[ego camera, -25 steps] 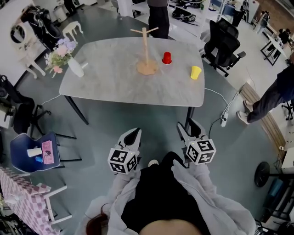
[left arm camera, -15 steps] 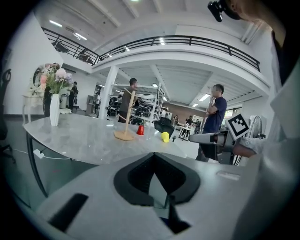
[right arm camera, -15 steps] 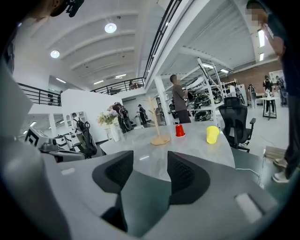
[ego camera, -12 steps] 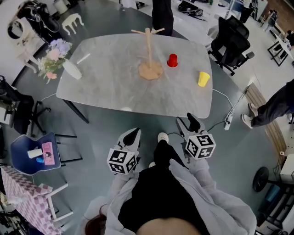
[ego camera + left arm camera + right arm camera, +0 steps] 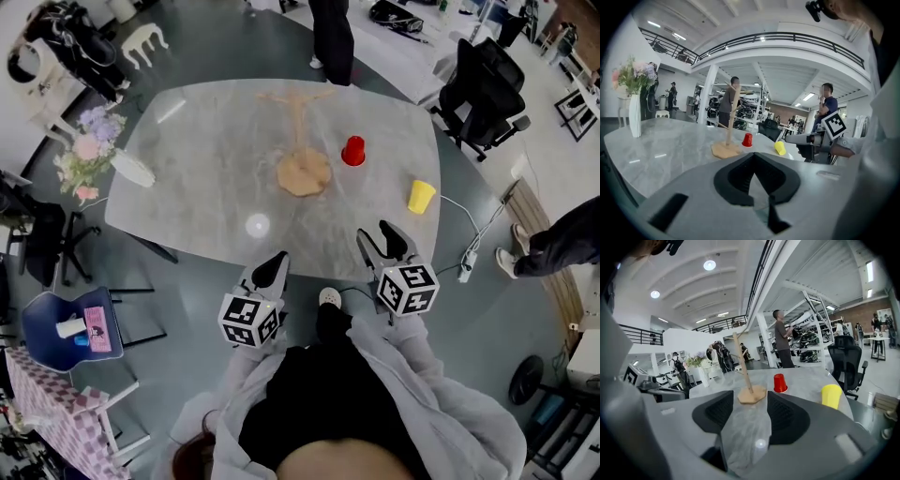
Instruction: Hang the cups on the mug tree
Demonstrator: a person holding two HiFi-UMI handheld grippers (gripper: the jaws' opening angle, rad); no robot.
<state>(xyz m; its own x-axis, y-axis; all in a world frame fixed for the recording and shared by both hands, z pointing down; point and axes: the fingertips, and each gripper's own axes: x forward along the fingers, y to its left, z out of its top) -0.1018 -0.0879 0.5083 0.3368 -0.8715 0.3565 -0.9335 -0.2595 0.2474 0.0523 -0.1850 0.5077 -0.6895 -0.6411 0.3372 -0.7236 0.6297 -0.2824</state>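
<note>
**Q:** Surface and room?

**Me:** Grey marbled counter with rounded corners, standing on a grey floor in a big open hall. My gripper views show a railed balcony overhead. Ceiling lights glare off the counter top.

**Q:** Where are the task pieces?

**Me:** The wooden mug tree stands about mid-counter. The red cup is just right of its base. The yellow cup is further right, near the counter's right edge. Both cups sit on the counter top, apart from the tree.

**Q:** Grippers?

**Me:** The left gripper has its tips together with nothing between them, and it sits at the counter's near edge. The right gripper has its jaws apart, also with nothing between them, and its tips reach over that edge. The yellow cup is the nearer cup to it.

**Q:** What else is around?

**Me:**
- A white vase of flowers stands at the counter's left end.
- A person stands just beyond the far side, in line with the tree.
- A black office chair is at the far right corner.
- A blue chair carrying small items is down left, with a checked cloth below it.
- A power strip and cable lie on the floor to the right.
</note>
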